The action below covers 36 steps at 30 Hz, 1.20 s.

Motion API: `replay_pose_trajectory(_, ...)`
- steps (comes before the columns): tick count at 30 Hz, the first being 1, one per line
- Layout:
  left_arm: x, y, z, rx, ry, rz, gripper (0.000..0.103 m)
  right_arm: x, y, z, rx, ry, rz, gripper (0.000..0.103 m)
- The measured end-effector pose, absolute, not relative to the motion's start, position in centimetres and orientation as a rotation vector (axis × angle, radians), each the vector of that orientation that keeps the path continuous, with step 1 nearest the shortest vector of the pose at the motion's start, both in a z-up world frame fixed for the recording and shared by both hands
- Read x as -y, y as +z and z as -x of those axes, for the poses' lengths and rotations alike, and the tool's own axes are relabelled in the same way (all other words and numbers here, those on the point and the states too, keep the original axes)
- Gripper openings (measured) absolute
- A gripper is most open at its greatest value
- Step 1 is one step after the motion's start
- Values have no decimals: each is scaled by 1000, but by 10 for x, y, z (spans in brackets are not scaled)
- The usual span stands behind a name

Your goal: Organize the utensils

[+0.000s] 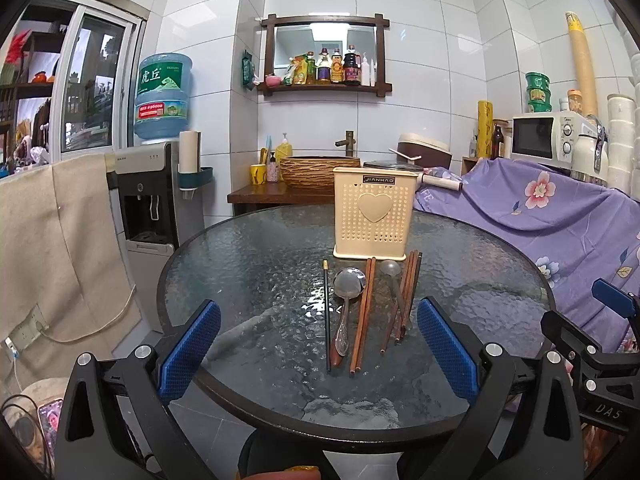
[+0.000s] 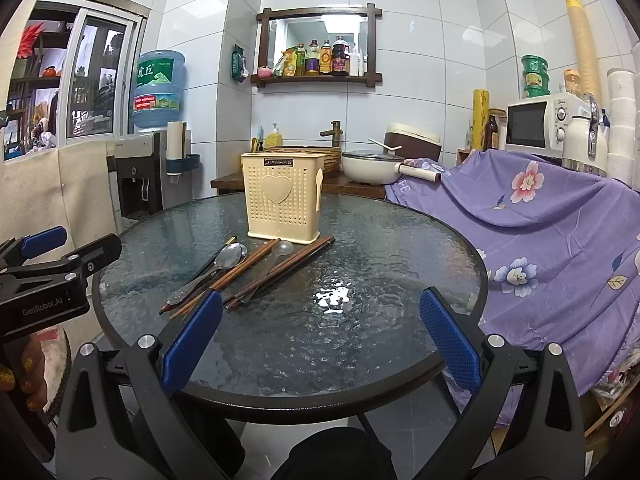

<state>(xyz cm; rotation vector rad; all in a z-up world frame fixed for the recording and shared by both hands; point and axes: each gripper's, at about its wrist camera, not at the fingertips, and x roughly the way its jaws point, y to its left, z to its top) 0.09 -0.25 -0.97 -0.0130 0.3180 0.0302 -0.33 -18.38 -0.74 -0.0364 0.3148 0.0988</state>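
A cream perforated utensil holder [image 1: 375,218] with a heart stands upright on the round glass table [image 1: 260,264]; it also shows in the right wrist view [image 2: 282,200]. In front of it lie a metal spoon [image 1: 347,300], a clear spoon [image 1: 394,280], brown chopsticks [image 1: 364,316] and a thin dark chopstick [image 1: 327,316]. The same pile shows in the right wrist view: metal spoon [image 2: 218,270], chopsticks [image 2: 280,270]. My left gripper [image 1: 320,350] is open and empty, short of the utensils. My right gripper [image 2: 320,338] is open and empty, to the right of the pile.
A purple floral cloth [image 2: 540,232] covers a counter right of the table, with a microwave [image 2: 540,124] and a white pot [image 2: 370,168]. A water dispenser [image 1: 156,200] stands at the left. A beige cloth [image 1: 48,248] hangs at the far left.
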Motion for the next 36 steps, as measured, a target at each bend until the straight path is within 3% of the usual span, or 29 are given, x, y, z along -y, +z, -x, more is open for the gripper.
replay_pose_trajectory(18,1,-12,-9,-349,-2,12,97,188,-14,-5,-331,79,29,97)
replay_pose_trajectory(36,-43,-40,-95,-621,11,-31,96,196,-35,-121,-631,135,62,97)
